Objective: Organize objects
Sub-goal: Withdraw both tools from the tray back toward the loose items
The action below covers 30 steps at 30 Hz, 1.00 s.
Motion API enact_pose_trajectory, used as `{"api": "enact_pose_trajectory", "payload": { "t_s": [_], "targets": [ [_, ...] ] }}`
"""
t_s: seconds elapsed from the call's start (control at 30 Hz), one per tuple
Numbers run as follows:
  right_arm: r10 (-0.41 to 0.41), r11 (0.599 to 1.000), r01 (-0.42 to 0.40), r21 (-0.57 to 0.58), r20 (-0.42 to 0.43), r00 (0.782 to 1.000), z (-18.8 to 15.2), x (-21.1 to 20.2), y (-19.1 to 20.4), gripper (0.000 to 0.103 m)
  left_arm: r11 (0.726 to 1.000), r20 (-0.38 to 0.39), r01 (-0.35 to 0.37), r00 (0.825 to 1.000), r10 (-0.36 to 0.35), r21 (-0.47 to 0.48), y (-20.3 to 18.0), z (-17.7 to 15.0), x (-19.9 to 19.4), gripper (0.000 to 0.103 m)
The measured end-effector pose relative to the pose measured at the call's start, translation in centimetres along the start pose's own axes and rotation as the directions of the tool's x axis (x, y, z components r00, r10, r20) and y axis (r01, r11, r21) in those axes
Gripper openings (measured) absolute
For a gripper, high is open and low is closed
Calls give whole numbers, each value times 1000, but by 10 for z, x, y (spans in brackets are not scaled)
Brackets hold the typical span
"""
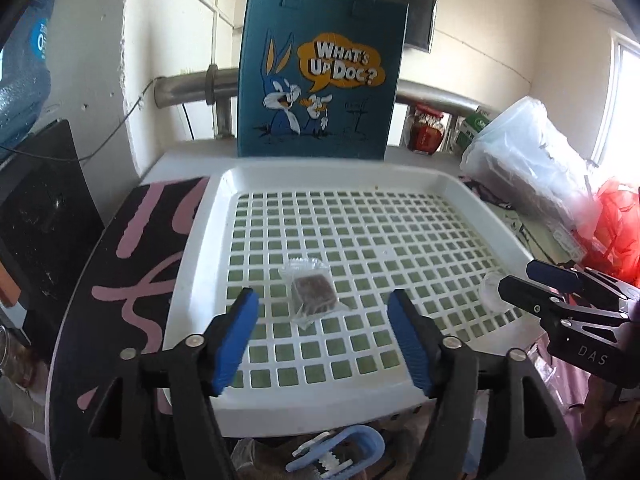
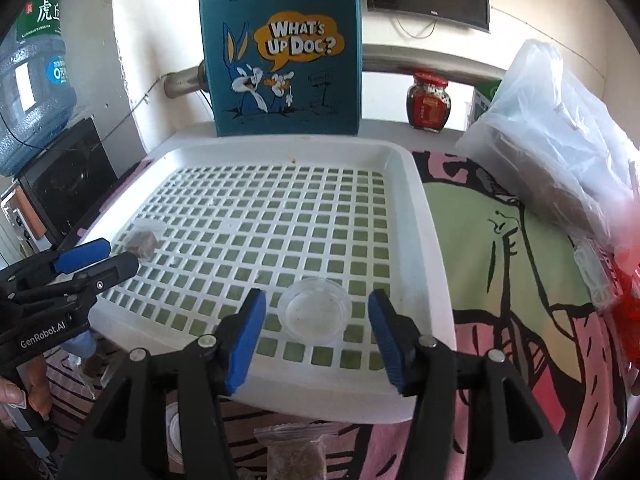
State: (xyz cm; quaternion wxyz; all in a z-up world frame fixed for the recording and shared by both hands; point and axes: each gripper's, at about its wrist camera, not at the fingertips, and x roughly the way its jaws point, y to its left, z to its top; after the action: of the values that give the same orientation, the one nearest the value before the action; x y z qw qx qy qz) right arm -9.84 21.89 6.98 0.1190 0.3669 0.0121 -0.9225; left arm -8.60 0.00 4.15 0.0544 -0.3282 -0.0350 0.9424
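Both grippers hang over a white slotted tray (image 1: pixel 452 184), jaws spread wide and holding nothing. The left gripper (image 1: pixel 322 336) frames a clear packet (image 1: pixel 310 290) with a brown block inside, lying flat on the tray's grid ahead of the fingertips. The right gripper (image 2: pixel 316 336) frames a small clear dish (image 2: pixel 315 310) near the tray's front edge, the dish sitting between the blue pads (image 2: pixel 248 340) but touching neither, as far as I can tell.

The likely trouble is grip. The packet is thin, slack film lying flat; pads closing above it would catch only a corner or slide it across the grid, and a fingertip could snag in a slot. The dish is low, round and slick, so a closing pinch may squirt it forward or tip it if the pads meet its rim off-centre. Pushing down on either could shift the light tray on the cloth (image 2: pixel 500 248) beneath.

A blue tote (image 2: pixel 286 52) stands upright just behind the tray, with a red jar (image 2: pixel 429 102) beside it and plastic bags (image 2: pixel 560 140) crowding the right. Another packet (image 2: pixel 296 454) and a blue clip (image 1: pixel 340 452) lie in front of the tray. The 2 grippers sit near each other, so a crossing reach risks a bump.
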Motion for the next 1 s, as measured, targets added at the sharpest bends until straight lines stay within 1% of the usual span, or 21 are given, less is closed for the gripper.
{"api": "enact_pose_trajectory", "payload": {
  "t_s": [0.07, 0.1, 0.17, 0.27, 0.37, 0.43, 0.57, 0.73, 0.87, 1.0],
  "targets": [
    [19, 1000, -19, 7, 53, 998, 2, -14, -1, 58, 1000, 57, 3, 998, -4, 14, -2, 1, -14, 81],
    [27, 1000, -28, 10, 90, 996, 2, -23, -1, 59, 1000, 73, 4, 997, -5, 23, -4, 1, -19, 83],
    [38, 999, -42, 20, 149, 988, 1, -37, -4, 66, 999, 98, 2, 995, -5, 37, -6, -2, -27, 84],
    [59, 996, -71, 47, 219, 974, -3, -56, -9, 67, 999, 111, -8, 994, 4, 33, -5, -7, -35, 84],
    [66, 995, -83, 55, 261, 963, -9, -71, -11, 67, 1000, 102, -4, 995, 2, 22, -2, -11, -39, 84],
    [66, 995, -83, 53, 274, 959, -12, -77, -11, 68, 1000, 100, 10, 995, -13, 28, -1, -17, -44, 84],
    [80, 995, -92, 31, 272, 959, -23, -83, -7, 68, 998, 115, -7, 993, 0, 56, -1, -32, -60, 84],
    [95, 995, -97, -7, 294, 951, -36, -97, 2, 68, 999, 139, -16, 990, 9, 47, 4, -43, -77, 84],
    [111, 994, -105, -39, 310, 944, -48, -107, 10, 68, 999, 126, -16, 992, 11, 35, 8, -52, -82, 85],
    [119, 992, -98, -84, 303, 946, -57, -111, 20, 68, 999, 109, -30, 994, 27, 23, 9, -57, -84, 85]
  ]
}}
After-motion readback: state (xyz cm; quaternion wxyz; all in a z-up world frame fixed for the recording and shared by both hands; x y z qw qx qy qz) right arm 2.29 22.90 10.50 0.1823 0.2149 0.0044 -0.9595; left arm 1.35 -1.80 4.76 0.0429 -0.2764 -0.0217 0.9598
